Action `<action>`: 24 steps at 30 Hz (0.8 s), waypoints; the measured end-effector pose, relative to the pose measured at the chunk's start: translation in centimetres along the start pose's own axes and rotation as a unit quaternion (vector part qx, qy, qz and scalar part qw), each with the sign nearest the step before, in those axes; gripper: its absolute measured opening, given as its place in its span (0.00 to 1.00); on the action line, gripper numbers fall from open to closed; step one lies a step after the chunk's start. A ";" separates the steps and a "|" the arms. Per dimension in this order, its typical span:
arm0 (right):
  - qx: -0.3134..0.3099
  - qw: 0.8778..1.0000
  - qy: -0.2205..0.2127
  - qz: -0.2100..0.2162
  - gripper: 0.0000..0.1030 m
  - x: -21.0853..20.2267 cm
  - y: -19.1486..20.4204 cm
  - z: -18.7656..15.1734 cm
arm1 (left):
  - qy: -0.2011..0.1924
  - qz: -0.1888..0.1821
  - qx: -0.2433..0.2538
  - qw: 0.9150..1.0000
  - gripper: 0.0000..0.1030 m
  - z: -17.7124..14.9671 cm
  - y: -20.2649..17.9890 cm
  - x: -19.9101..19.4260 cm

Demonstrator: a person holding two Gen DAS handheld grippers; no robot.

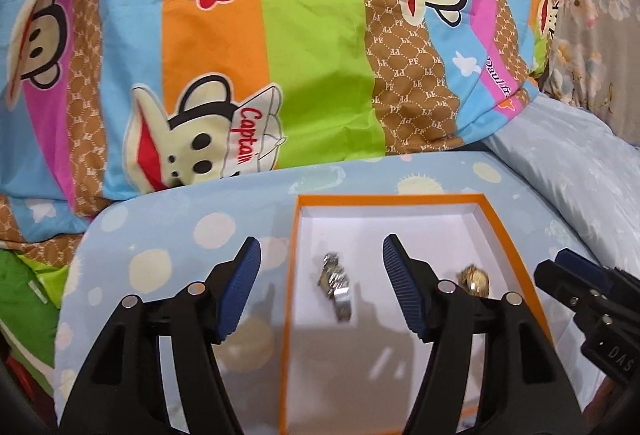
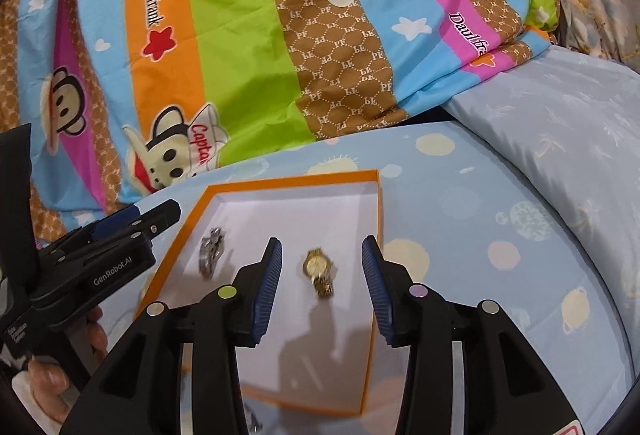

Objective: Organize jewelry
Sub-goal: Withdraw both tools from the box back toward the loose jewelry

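Soft bedding under the orange box could tip it if either spread, empty tongs, left or right, knocks its wall reaching a watch.

A box lay on a cushion on the bed, with a folded quilt behind it and a pillow to its right. Inside the box, one watch lay to the left and a second watch to its right, apart.
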State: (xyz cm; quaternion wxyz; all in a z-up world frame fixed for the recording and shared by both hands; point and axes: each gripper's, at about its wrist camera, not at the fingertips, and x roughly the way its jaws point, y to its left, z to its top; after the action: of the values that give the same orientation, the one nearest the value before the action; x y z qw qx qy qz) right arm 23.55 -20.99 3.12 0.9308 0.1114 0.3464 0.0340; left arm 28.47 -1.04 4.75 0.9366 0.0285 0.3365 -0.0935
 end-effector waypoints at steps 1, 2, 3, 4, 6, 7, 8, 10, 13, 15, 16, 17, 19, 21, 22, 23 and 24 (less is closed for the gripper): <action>-0.009 1.000 0.005 0.000 0.38 -0.4 0.3 -0.6 | 0.005 0.008 0.003 1.000 0.60 -0.7 0.3 -0.4; -0.018 1.000 0.011 0.000 0.35 -0.6 0.7 -1.3 | 0.011 0.015 0.006 1.000 0.59 -1.3 0.4 -0.6; -0.027 0.999 0.021 0.001 0.29 -0.6 1.0 -2.0 | 0.020 0.022 0.008 1.000 0.59 -2.1 0.7 -0.8; -0.032 0.999 0.028 0.003 0.27 -0.6 1.3 -2.6 | 0.029 0.030 0.009 0.999 0.59 -2.9 1.0 -0.8; -0.041 0.998 0.041 -0.008 0.23 -0.2 1.7 -3.8 | 0.041 0.042 0.008 0.998 0.58 -4.1 1.4 -0.8; -0.042 0.998 0.046 -0.011 0.22 0.0 1.8 -4.3 | 0.049 0.050 0.008 0.998 0.56 -4.6 1.5 -0.8; -0.041 0.998 0.052 -0.014 0.21 0.3 1.7 -4.7 | 0.057 0.051 0.008 0.997 0.56 -5.2 1.7 -0.7; -0.041 0.998 0.054 -0.018 0.21 0.4 1.4 -5.2 | 0.074 0.049 0.006 0.996 0.54 -6.0 1.8 -0.5; -0.040 0.997 0.050 -0.043 0.19 0.2 0.7 -5.3 | 0.084 0.040 0.003 0.996 0.52 -7.1 1.7 -0.6; -0.035 0.997 0.052 -0.044 0.14 0.1 -0.1 -5.3 | 0.083 0.035 0.002 0.996 0.50 -7.3 1.4 -1.0; -0.035 0.997 0.052 -0.046 0.13 0.1 -0.4 -5.3 | 0.085 0.030 -0.001 0.996 0.50 -7.4 1.2 -1.0; -0.036 0.997 0.051 -0.050 0.11 0.0 -0.6 -5.3 | 0.087 0.027 -0.001 0.996 0.50 -7.5 0.9 -1.1; -0.038 0.996 0.051 -0.055 0.11 -0.1 -0.8 -5.2 | 0.088 0.025 0.003 0.996 0.50 -7.9 0.3 -1.0; -0.028 0.997 0.049 -0.050 0.11 -0.3 -1.1 -5.2 | 0.079 0.034 0.005 0.996 0.50 -8.0 -0.1 -1.2; -0.022 0.998 0.046 -0.047 0.12 -0.6 -1.1 -5.2 | 0.079 0.034 0.004 0.996 0.50 -7.9 -0.1 -1.3; -0.018 0.998 0.038 -0.041 0.15 -1.2 -1.0 -5.2 | 0.079 0.026 -0.003 0.997 0.50 -7.8 0.1 -1.5; -0.018 0.999 0.028 -0.036 0.17 -2.0 -0.9 -5.2 | 0.077 0.018 -0.012 0.997 0.51 -7.7 0.4 -1.9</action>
State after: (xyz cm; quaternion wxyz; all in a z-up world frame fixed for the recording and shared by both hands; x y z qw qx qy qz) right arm 18.61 -21.16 0.37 0.9232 0.0812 0.3756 0.0095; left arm 22.32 0.57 0.01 0.9098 0.0308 0.4078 -0.0701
